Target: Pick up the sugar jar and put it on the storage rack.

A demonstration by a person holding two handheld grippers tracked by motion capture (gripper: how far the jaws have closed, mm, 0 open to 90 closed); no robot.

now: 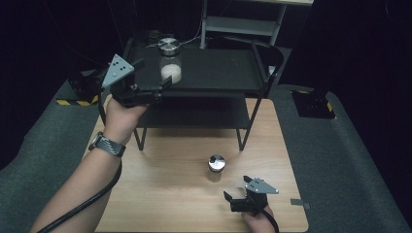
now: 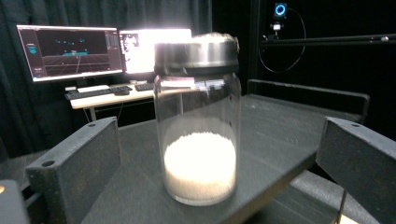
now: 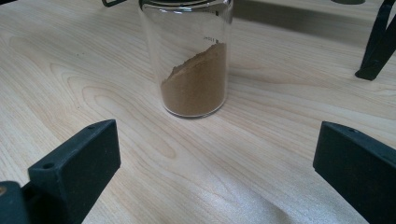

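A glass jar of white powder (image 1: 171, 65) (image 2: 198, 140) with a metal lid stands near the front edge of the black rack's top shelf (image 1: 218, 73) (image 2: 280, 135). My left gripper (image 1: 156, 73) (image 2: 217, 154) is level with it, open wide; the jar stands just ahead of the two jaws, untouched. On the wooden table (image 1: 170, 194) a smaller jar of brown powder (image 1: 216, 167) (image 3: 194, 70) stands upright. My right gripper (image 1: 237, 188) (image 3: 215, 154) rests low behind it, open, with bare table between its jaws.
The rack has a lower shelf (image 1: 194, 114) and thin legs (image 3: 378, 46) standing on the table's far half. Grey matting (image 1: 350, 160) surrounds the table. Lit monitors (image 2: 70, 51) and a keyboard stand beyond the rack. A metal shelf unit (image 1: 243, 22) stands behind.
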